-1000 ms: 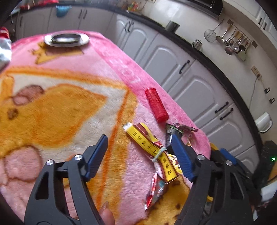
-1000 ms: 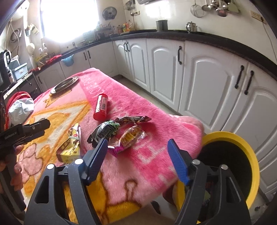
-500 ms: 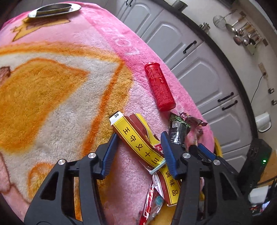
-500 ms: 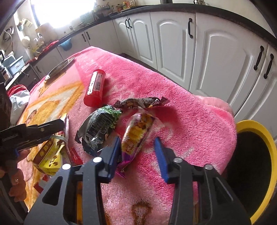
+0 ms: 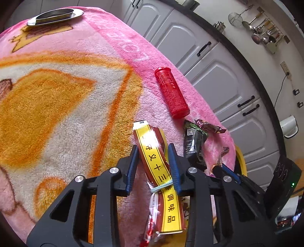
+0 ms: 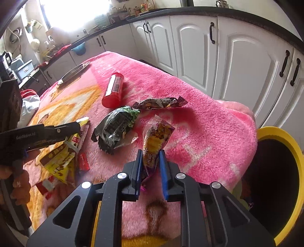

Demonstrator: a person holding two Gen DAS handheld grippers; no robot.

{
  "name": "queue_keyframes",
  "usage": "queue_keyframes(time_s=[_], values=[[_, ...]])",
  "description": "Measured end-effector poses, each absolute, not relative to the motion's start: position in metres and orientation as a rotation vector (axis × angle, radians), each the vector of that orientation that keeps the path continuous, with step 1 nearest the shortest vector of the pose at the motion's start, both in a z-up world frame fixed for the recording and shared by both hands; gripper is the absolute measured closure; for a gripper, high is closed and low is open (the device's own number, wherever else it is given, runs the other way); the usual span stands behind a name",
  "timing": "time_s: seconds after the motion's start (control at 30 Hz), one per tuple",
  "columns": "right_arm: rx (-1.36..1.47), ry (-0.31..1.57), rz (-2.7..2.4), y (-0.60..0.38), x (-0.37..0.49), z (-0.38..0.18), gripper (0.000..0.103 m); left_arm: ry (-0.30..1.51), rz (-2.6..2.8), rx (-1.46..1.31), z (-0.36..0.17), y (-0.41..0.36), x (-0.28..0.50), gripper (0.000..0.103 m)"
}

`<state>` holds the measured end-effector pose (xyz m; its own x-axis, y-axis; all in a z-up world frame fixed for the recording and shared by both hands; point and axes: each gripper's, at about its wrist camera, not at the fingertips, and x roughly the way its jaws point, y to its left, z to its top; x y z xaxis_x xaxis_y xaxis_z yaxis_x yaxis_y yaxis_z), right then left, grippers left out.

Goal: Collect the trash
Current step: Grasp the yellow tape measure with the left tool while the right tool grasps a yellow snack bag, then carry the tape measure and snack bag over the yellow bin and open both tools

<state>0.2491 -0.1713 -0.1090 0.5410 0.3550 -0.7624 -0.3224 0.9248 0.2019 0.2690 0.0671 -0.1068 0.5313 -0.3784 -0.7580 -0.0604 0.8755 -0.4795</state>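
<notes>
My left gripper (image 5: 153,150) is shut on a yellow-and-red seasoning packet bundle (image 5: 150,150) tied with a rubber band, on the pink blanket. My right gripper (image 6: 151,153) is shut on a purple-and-yellow snack wrapper (image 6: 156,134) that stands tilted up from the blanket. A dark green wrapper (image 6: 115,129), a brown candy wrapper (image 6: 159,102) and a red tube (image 6: 113,90) lie beyond it. The left gripper and its bundle also show in the right wrist view (image 6: 74,131). A yellow-rimmed bin (image 6: 281,133) stands at the right, beside the table's edge.
A metal dish (image 5: 55,16) sits at the far end of the blanket-covered table (image 5: 57,95). White kitchen cabinets (image 6: 237,57) run close behind. A white and red bag (image 6: 28,106) lies at the left edge. Small red wrapper scraps (image 6: 83,161) lie near the bundle.
Both grippers have moved forward and down and closed: the left around the yellow packet bundle, the right around the purple-and-yellow wrapper, which now tilts upward.
</notes>
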Motion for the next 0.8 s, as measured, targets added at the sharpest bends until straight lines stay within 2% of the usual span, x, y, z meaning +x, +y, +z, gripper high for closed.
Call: queue_keyframes(time_s=[0.17,0.8], values=[[0.042,0.887,0.412,-0.177,0.239,-0.103,0.086,0.968,-0.196,-0.475,-0.099,0.067,0.262,0.082],[0.045,0.811,0.451,-0.187,0.214,-0.075,0.086,0.830,-0.192,-0.443,-0.052,0.066,0.235,0.084]])
